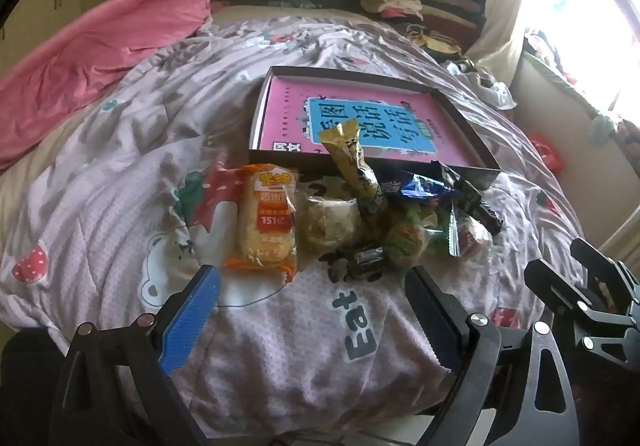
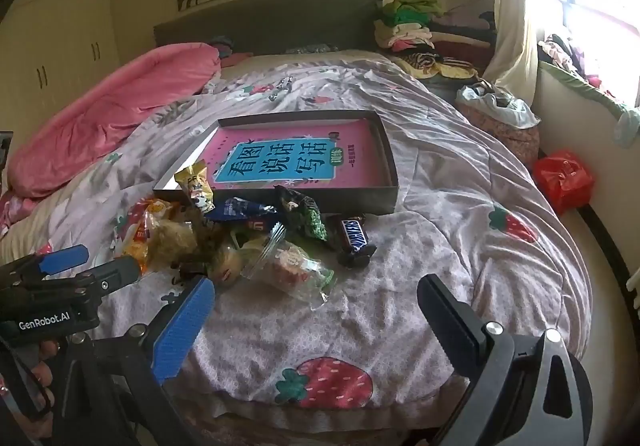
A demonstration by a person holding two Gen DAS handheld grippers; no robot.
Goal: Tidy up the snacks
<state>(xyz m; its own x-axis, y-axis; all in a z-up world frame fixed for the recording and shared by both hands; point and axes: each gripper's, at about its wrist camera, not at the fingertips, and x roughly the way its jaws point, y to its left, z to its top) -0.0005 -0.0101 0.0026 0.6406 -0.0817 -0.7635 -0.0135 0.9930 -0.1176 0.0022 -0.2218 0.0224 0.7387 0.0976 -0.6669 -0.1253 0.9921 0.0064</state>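
Both hand-held grippers hang over the near edge of a bed, and each has its jaws wide apart with nothing between them. The left hand-held gripper (image 1: 312, 310) fills the bottom of the left wrist view; the right hand-held gripper (image 2: 316, 322) fills the bottom of the right wrist view.

The snacks lie in a loose pile on the quilt (image 2: 460, 206), in the middle of both views, just in front of a shallow dark box (image 2: 390, 162). Inside the box lies a pink book with a blue label (image 2: 280, 162). A yellow snack packet (image 1: 344, 154) leans over the near wall of the box. At the left end of the pile, in the left wrist view, is an orange rice cracker pack (image 1: 266, 218), with a clear bag of pale snacks (image 1: 328, 222) next to it. At the right end, in the right wrist view, lies a Snickers bar (image 2: 354, 236), and nearer the camera a clear packet (image 2: 292, 266).

A pink blanket (image 2: 100, 114) is heaped at the upper left. Folded clothes (image 2: 408, 26) are stacked at the upper right near the headboard, and a red plastic bag (image 2: 564, 176) sits at the right edge, beside the bed.
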